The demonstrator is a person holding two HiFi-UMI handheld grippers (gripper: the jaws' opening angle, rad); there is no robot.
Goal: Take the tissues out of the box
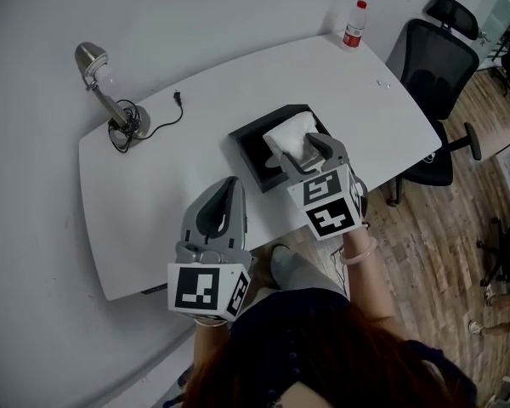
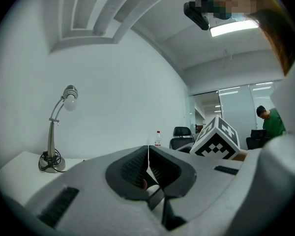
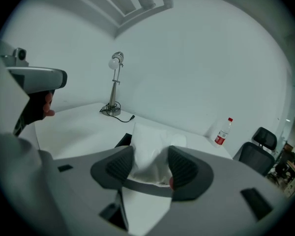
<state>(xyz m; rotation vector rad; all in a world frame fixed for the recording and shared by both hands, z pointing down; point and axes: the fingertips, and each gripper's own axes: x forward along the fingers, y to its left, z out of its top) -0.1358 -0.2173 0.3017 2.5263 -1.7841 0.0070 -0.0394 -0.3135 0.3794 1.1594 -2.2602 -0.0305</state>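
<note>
A black box [image 1: 248, 145] lies open on the white table [image 1: 153, 194]. A white wad of tissues [image 1: 287, 134] sticks up out of it. My right gripper [image 1: 316, 149] is at the wad's near end. In the right gripper view the tissues [image 3: 148, 144] fill the gap between the jaws, and the right gripper [image 3: 150, 167] is shut on them with both pads pressing in. A dark corner of the box [image 3: 124, 140] shows behind. My left gripper [image 1: 223, 195] hovers over the table's near edge, left of the box. It is shut with nothing in it, and the left gripper [image 2: 148, 163] shows only a thin slit between its pads.
A desk lamp [image 1: 109, 96] with a loose cord stands at the table's far left. A red-capped bottle [image 1: 354, 24] stands at the far right corner. A black office chair [image 1: 433, 66] sits beyond the table's right end, over wooden floor.
</note>
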